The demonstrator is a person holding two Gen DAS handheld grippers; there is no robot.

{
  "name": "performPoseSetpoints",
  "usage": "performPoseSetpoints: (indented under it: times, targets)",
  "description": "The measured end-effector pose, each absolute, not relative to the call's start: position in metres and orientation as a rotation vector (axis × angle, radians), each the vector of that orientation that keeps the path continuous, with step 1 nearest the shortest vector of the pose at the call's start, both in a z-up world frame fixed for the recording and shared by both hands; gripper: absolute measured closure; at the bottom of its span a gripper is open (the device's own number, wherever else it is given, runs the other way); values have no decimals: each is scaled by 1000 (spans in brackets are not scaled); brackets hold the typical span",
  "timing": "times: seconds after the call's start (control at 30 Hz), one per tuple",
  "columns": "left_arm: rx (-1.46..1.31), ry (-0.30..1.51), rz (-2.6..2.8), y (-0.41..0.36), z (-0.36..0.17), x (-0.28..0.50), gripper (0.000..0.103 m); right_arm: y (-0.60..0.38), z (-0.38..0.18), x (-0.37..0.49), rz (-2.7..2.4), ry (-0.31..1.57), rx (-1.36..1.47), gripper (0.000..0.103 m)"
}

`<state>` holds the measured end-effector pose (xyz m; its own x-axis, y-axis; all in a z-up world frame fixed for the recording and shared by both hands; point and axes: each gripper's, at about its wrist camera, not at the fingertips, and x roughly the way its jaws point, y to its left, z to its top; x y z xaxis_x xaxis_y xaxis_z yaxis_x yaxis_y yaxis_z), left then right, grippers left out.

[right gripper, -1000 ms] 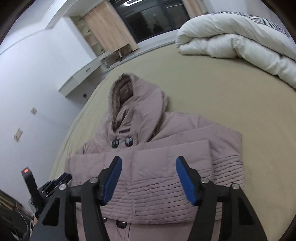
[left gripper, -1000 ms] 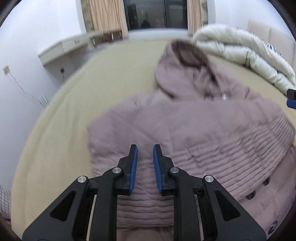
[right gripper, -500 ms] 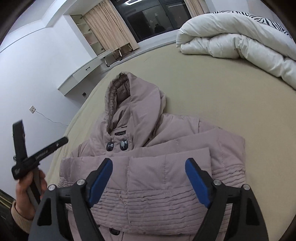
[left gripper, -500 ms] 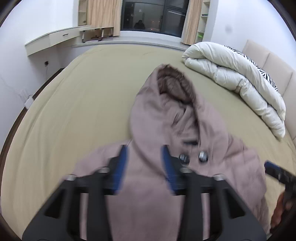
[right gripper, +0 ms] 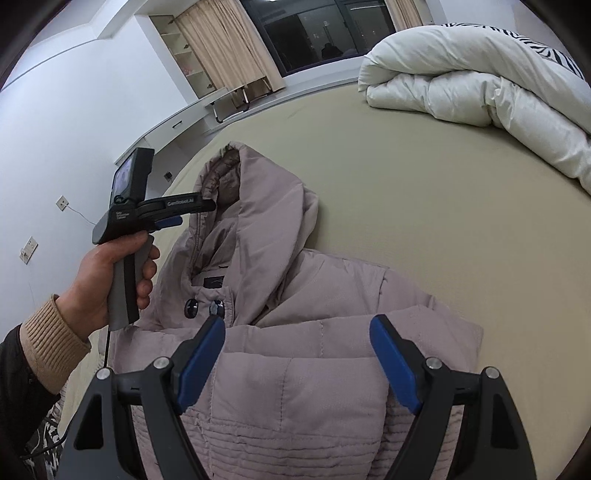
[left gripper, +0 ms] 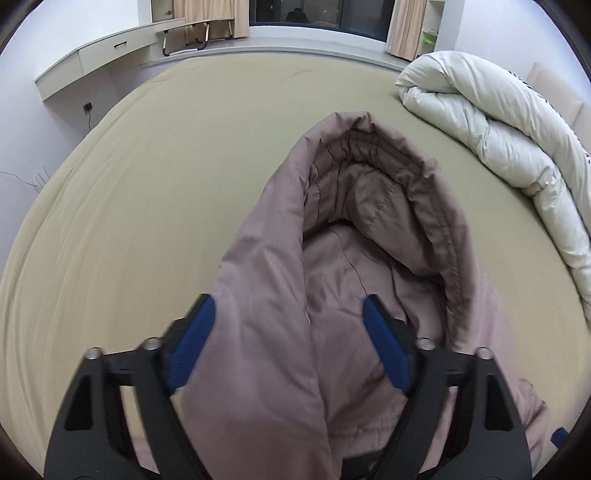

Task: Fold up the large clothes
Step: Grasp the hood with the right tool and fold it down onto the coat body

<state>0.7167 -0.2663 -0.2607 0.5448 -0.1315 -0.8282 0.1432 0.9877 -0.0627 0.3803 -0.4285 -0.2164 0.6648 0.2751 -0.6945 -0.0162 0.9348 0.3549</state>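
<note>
Coat: one mauve padded coat [right gripper: 295, 369] lies on the bed [right gripper: 424, 229], sleeves folded in over the front, hood [left gripper: 369, 206] pointing toward the far edge by the window.
Hood: open mouth up, flat on the sheet; bare sheet lies all round it in the left wrist view.
Buttons: two dark buttons [right gripper: 203, 307] at the collar, side by side.
Coat edges: the right side ends at a straight folded edge with bare sheet beyond; the left side runs near the bed's left edge.
Left gripper: the left gripper [left gripper: 291, 347] hangs over the base of the hood; its jaws have just been closing but stand apart, the hood's left fold between the pads with no pad seen pressing on it.
Left hand: one hand [right gripper: 107, 280] with a ribbed tan cuff grips the handle, seen left of the hood in the right wrist view.
Right gripper: the right gripper [right gripper: 299, 362] is over the folded chest panel, fingers wide apart, nothing clamped; they opened earlier in the last second.
Open room: wide bare sheet left of and beyond the hood, and right of the coat up to the duvet.
Duvet: one rolled white duvet [left gripper: 498, 140] along the bed's right far corner, well apart from the coat.
Beyond the bed: one wall shelf [left gripper: 99, 62] at the left, one dark window [right gripper: 325, 29] with two curtains.
</note>
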Motion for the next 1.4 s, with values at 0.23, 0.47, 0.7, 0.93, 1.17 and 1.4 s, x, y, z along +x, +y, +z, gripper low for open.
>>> performPoseSetpoints:
  times: [0.23,0.47,0.7,0.93,1.17,1.4]
  targets:
    - [-10,972,-171,-248,-259,726,94,-408,-209,443,179,824,317,20]
    - [41,808,-224,-228,-221,671,95,-356,-219,532,118,849,235,20]
    - [84,693,-265,-216,-197,615,95,-332,-224,594,-33,923,135,63]
    - [-69,678,-290,-179,-180,582,95,-364,-185,529,-19,804,211,93]
    - [-166,629,-338,-135,-150,469,95,-368,-148,387,43,672,212,93]
    - [-216,744,-369,-104,-180,341,95,-354,-207,275,48,750,255,91]
